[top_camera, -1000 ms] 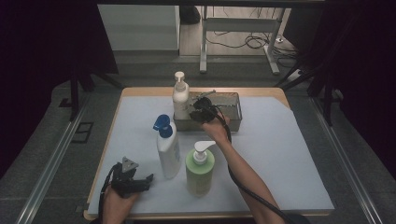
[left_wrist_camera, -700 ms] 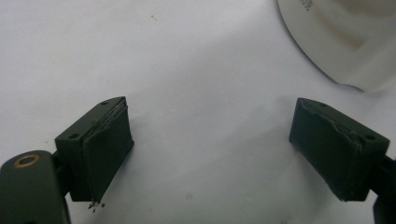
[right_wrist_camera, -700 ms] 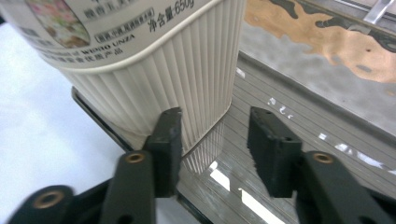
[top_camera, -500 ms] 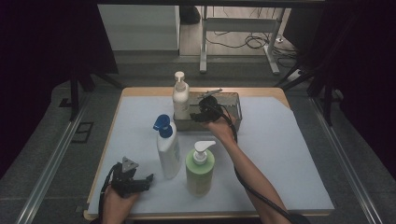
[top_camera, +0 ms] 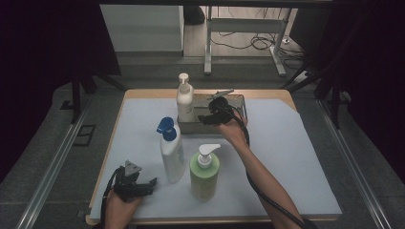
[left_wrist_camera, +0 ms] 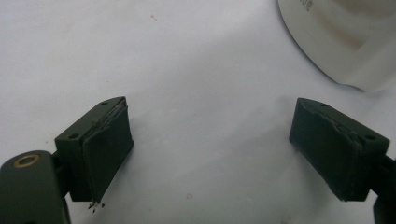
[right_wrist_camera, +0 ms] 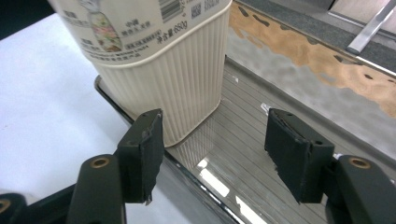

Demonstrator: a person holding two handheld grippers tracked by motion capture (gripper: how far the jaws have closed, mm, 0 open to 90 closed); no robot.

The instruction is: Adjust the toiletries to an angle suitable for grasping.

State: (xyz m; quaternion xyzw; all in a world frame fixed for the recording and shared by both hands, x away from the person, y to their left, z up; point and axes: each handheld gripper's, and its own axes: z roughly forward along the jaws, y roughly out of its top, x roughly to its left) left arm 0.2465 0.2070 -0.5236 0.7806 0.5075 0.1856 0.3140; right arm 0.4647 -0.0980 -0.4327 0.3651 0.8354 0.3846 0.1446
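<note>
Cream ribbed bottle (top_camera: pixel 185 102), grey metal tray (top_camera: pixel 239 101), white bottle with blue cap (top_camera: pixel 172 151), green bottle (top_camera: pixel 204 175), pale tabletop (top_camera: pixel 286 143)

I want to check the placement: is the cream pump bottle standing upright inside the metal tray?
Yes, upright: the cream pump bottle stands on its base at the left end of the metal tray.
</note>
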